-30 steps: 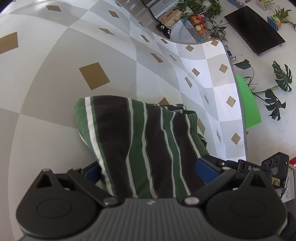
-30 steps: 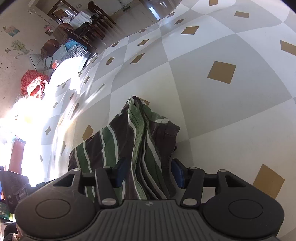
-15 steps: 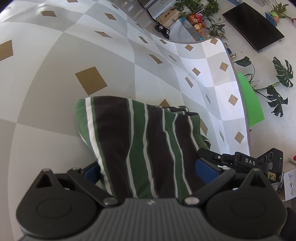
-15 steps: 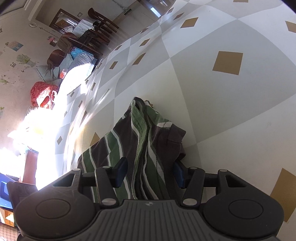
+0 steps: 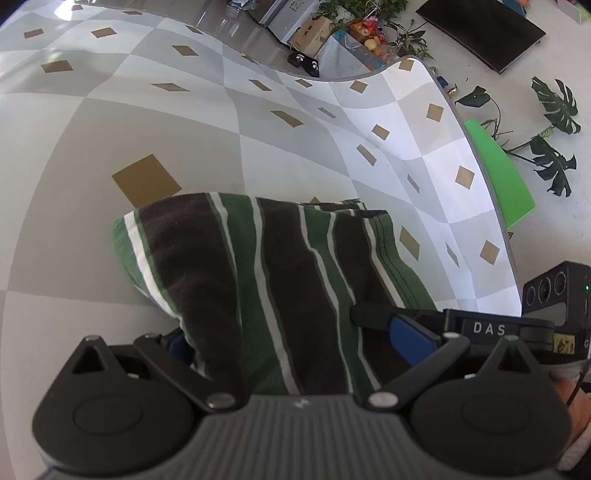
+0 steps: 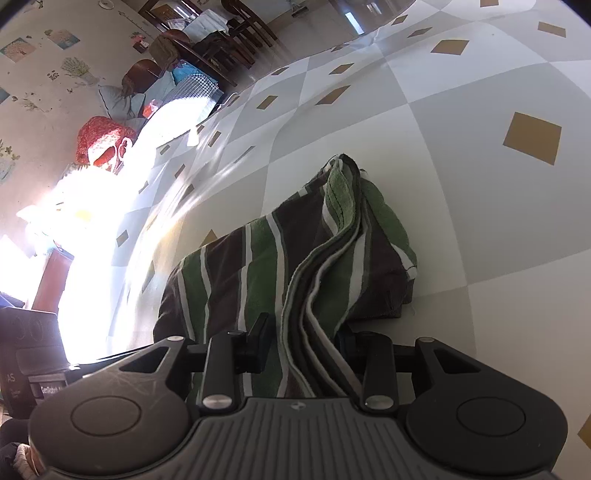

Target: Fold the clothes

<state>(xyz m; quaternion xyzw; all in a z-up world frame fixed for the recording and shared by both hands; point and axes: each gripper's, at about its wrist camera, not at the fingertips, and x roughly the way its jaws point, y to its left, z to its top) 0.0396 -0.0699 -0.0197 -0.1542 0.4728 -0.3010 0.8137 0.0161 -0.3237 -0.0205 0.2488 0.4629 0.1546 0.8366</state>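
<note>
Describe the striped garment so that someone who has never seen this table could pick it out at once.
Start from the checked tablecloth, grey and white squares with small tan diamonds. On it, nearest both cameras, lies the folded garment, bunched into thick layers. It alone is striped, in dark brown, green and thin white, and the left tool and right tool each straddle an end of it.

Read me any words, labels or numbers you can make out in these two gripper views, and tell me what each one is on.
"DAS": white letters on the black body of the right gripper, seen from the left wrist.
Handwritten mark on the small yellow sticker beside it: unreadable.
Printing on the cardboard box by the plants: too small.
Partial white print on the black device in the right wrist view: too blurred.
</note>
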